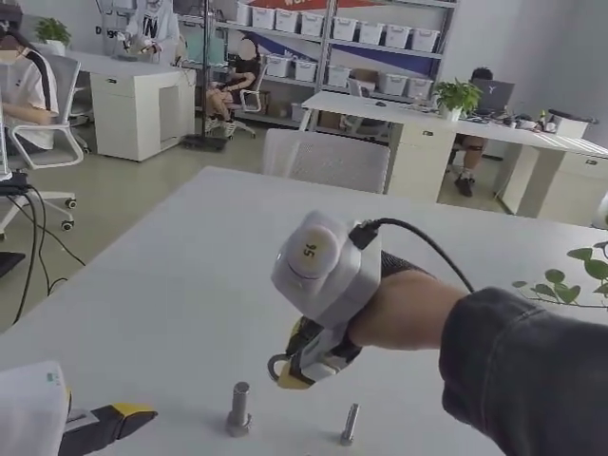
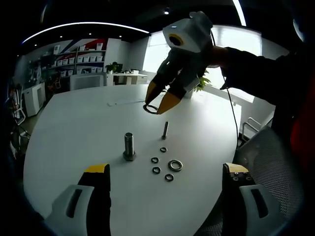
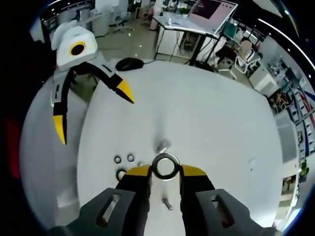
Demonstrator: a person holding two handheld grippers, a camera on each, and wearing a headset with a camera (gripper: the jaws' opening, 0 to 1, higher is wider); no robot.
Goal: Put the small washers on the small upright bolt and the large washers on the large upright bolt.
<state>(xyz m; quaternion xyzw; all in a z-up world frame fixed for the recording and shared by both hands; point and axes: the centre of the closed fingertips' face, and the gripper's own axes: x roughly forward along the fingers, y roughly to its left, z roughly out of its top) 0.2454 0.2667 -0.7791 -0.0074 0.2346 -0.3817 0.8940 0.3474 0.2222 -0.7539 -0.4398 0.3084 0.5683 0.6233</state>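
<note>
Currently my right gripper is clamping a large washer, partly hiding the large bolt (top peeking out); left gripper is gaping wide.

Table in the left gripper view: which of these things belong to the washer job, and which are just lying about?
Job: large bolt; small bolt; loose large washer; small washers, four of them; held large washer in the right gripper.
Lying about: plant at the edge of the table; white chair behind it.
</note>
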